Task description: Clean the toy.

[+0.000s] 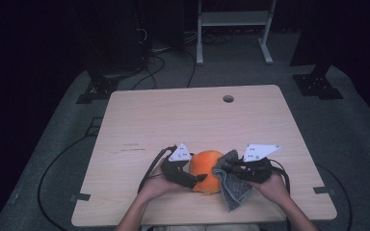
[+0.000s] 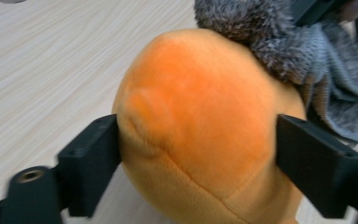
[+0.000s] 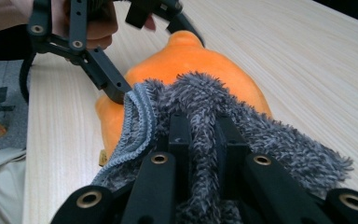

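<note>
1. Pale wood-grain counter [image 1: 139, 125] stands on grey carpet in a dark room; the person's forearms come in over its near edge.
2. Left hand [image 1: 156, 185] holds the left tool [image 1: 196, 182] at the near left of the orange plush toy [image 1: 207, 169]. In the left gripper view its two black jaws stand wide on either flank of the toy [image 2: 200, 140], both touching the plush, so the toy is gripped between them.
3. Right hand [image 1: 270, 185] holds the right tool [image 1: 231, 168] just right of the toy. In the right gripper view its jaws are pinched tight on a fold of the grey fuzzy cloth [image 3: 205, 121].
4. The cloth [image 1: 232, 185] drapes from that tool against the toy's right side, its lower end lying on the counter near the front edge.
5. The toy rests on the counter between the two tools, near the front edge.
6. Farther off, a round hole [image 1: 228, 98] sits near the counter's far edge, and a white frame [image 1: 233, 29] stands on the floor beyond.
</note>
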`<state>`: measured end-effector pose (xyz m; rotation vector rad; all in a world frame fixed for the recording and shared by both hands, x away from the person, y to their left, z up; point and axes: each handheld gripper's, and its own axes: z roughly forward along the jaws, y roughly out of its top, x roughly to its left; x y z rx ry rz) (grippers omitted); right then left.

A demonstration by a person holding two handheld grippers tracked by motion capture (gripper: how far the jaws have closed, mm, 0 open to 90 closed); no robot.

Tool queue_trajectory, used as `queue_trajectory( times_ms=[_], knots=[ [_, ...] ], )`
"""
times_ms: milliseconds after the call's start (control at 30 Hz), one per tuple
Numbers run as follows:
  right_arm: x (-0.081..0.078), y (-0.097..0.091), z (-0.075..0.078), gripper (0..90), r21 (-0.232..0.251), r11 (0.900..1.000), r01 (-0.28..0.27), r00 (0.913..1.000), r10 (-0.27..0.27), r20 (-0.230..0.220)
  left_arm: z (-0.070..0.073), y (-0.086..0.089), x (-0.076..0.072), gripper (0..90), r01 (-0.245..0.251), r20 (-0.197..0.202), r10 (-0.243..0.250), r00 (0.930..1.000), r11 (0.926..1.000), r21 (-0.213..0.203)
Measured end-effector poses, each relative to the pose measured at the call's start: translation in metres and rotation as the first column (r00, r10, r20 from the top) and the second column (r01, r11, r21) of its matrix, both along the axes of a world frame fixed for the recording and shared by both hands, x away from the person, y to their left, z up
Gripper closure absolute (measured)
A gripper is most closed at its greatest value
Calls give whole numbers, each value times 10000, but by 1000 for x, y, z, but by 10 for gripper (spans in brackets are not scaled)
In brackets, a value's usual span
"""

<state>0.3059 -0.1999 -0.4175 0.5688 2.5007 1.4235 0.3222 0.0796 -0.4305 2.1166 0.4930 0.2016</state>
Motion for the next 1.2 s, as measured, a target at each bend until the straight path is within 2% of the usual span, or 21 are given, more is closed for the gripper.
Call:
queue_trajectory(
  times_ms=[33,100,233,300,333,367,400,500,533,567,600,667,700,733,767,867,933,1033,1100,1200],
  knots=[
    [0,-3,-2,790,27,10000,69,10000,-69,17,-1,0,-1,198,27,48,-27,10000,9998,-179],
    [-1,-13,-7,790,-9,9996,279,9996,-279,-28,0,-2,-3,222,74,187,-71,9998,9999,-142],
    [2,-36,-15,790,-499,9936,1018,9936,-1039,-435,1,-6,-6,252,-5,380,8,9993,10000,-58],
    [1,-39,-15,790,-522,9921,1139,9920,-1164,-485,2,-7,-6,263,-9,429,10,9991,10000,-27],
    [-1,-43,-13,789,-351,9919,1222,9913,-1237,-443,2,-8,-7,263,21,455,-21,9990,10000,9],
    [-6,-41,-4,789,-17,9937,1125,9934,-1125,-245,1,-9,-6,271,13,529,-14,9986,10000,24],
    [-8,-37,1,789,108,9953,963,9953,-962,-89,1,-9,-6,272,13,529,-14,9986,10000,24],
    [-11,-17,14,789,180,9990,418,9987,-423,300,2,-13,-7,266,75,559,-71,9984,9999,-72],
    [-11,-11,15,789,95,9996,249,9991,-252,351,3,-12,-9,250,447,536,-435,9976,9988,-210],
    [-10,-5,15,789,-83,9999,140,9992,-137,384,3,-12,-9,224,447,536,-435,9976,9988,-210],
    [-9,0,13,789,-282,9996,57,9992,-46,394,5,-8,-8,178,726,116,-723,9973,9969,-319],
    [-9,2,10,790,-274,9996,10,9992,0,395,5,-6,-7,150,725,53,-723,9974,9971,-237],
    [-7,1,7,790,-83,10000,36,9996,-33,296,6,-4,-6,104,569,-15,-570,9984,9982,-181],
    [-7,-1,6,790,-52,10000,79,9995,-77,313,4,-5,-3,106,380,-320,-377,9988,9992,91],
    [-6,-3,5,790,4,9999,105,9996,-105,247,3,-6,-3,136,465,-338,-465,9983,9989,-1],
    [-4,-11,1,788,34,9998,202,9997,-202,98,3,-11,-7,239,464,55,-464,9989,9989,-72],
    [-3,-19,1,788,-130,9989,453,9990,-453,18,4,-13,-8,264,402,210,-403,9990,9992,35],
    [-3,-25,3,789,-204,9974,694,9976,-695,-17,5,-16,-12,294,597,568,-611,9965,9979,255],
    [-7,-21,9,789,-106,9985,542,9982,-539,248,6,-17,-13,309,639,678,-660,9955,9974,323],
    [-10,-9,19,789,-103,9996,254,9981,-248,563,7,-23,-20,329,787,1216,-857,9889,9950,614]
  ],
)
